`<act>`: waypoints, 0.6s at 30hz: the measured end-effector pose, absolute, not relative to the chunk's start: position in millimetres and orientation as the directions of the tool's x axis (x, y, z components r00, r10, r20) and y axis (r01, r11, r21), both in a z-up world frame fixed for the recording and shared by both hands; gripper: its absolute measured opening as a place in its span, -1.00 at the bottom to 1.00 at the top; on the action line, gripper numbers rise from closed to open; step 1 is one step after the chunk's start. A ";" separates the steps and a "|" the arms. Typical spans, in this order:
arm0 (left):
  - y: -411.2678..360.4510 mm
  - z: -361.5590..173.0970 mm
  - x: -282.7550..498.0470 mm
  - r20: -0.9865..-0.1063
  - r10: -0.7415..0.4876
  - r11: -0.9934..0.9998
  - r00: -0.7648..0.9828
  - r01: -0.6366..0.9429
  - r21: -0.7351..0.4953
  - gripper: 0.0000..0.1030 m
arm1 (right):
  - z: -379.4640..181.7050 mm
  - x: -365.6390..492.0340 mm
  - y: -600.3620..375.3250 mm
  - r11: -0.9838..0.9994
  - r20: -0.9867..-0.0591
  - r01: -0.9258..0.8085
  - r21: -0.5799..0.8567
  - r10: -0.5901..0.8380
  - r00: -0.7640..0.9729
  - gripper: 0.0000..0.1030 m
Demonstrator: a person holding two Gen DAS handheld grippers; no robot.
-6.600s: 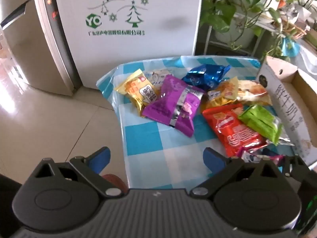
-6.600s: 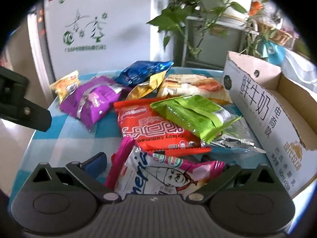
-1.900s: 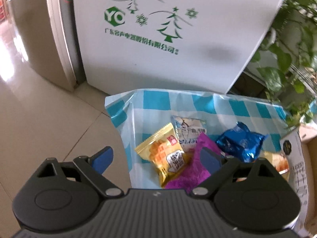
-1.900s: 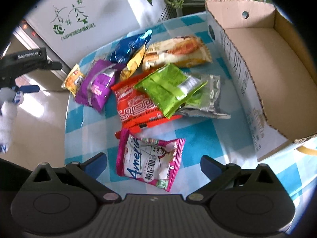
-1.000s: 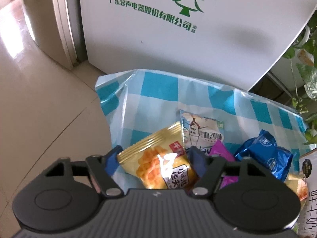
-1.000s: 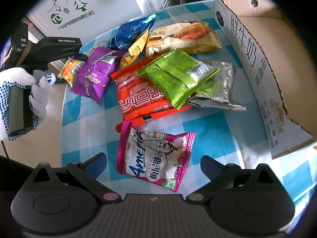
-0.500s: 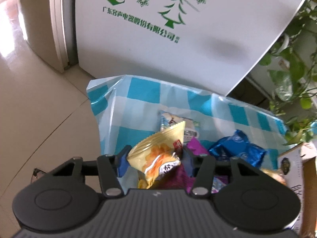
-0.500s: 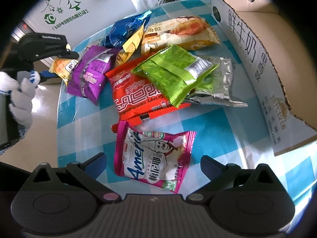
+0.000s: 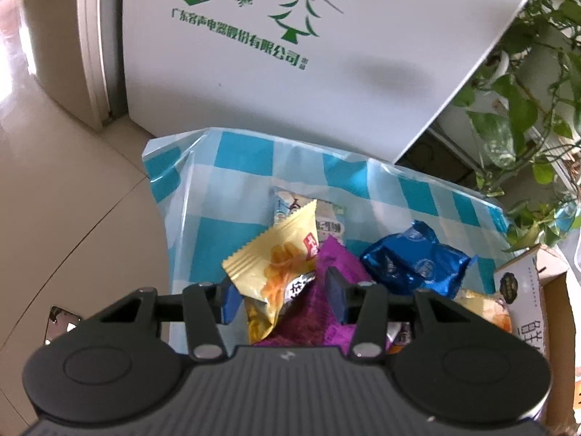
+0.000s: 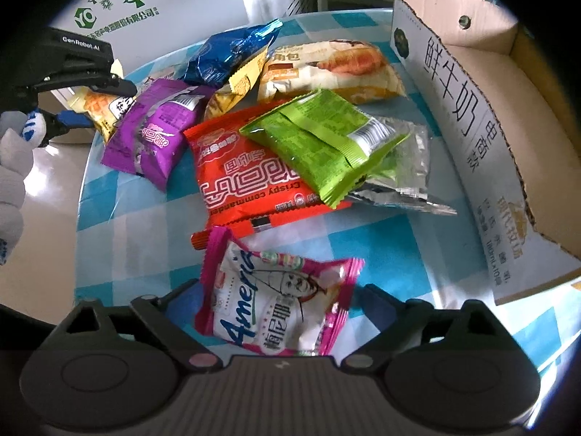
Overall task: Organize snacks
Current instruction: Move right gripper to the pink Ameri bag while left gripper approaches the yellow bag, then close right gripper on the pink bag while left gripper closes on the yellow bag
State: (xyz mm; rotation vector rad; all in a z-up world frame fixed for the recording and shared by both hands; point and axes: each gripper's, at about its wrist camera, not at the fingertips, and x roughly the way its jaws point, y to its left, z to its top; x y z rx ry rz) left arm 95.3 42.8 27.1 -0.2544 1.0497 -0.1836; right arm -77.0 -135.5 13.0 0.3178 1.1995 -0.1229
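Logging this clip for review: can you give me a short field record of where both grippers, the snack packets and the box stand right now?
left gripper: shut on yellow packet, lifted over the purple packet
right gripper: open, straddling pink packet on the checked cloth
cardboard box: no snacks visible inside
pile: green packet lies on red packet
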 end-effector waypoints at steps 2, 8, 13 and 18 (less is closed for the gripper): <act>44.9 21.9 97.0 -0.832 -0.272 0.953 0.484 0.015 -0.302 -0.11 | 14.5 -77.2 -135.9 0.951 -0.927 0.257 0.171 0.067 0.369 0.74; 48.8 17.8 97.4 -0.819 -0.291 0.943 0.495 0.002 -0.334 -0.21 | 19.1 -79.4 -145.4 0.944 -0.916 0.257 0.209 0.098 0.389 0.45; 52.3 23.7 94.2 -0.800 -0.317 0.932 0.509 0.012 -0.362 -0.52 | 20.5 -80.4 -155.4 0.924 -0.906 0.272 0.270 0.147 0.398 0.25; 50.7 32.8 86.0 -0.779 -0.325 0.933 0.536 0.047 -0.357 -0.54 | 25.8 -85.3 -160.4 0.916 -0.894 0.269 0.297 0.168 0.415 0.05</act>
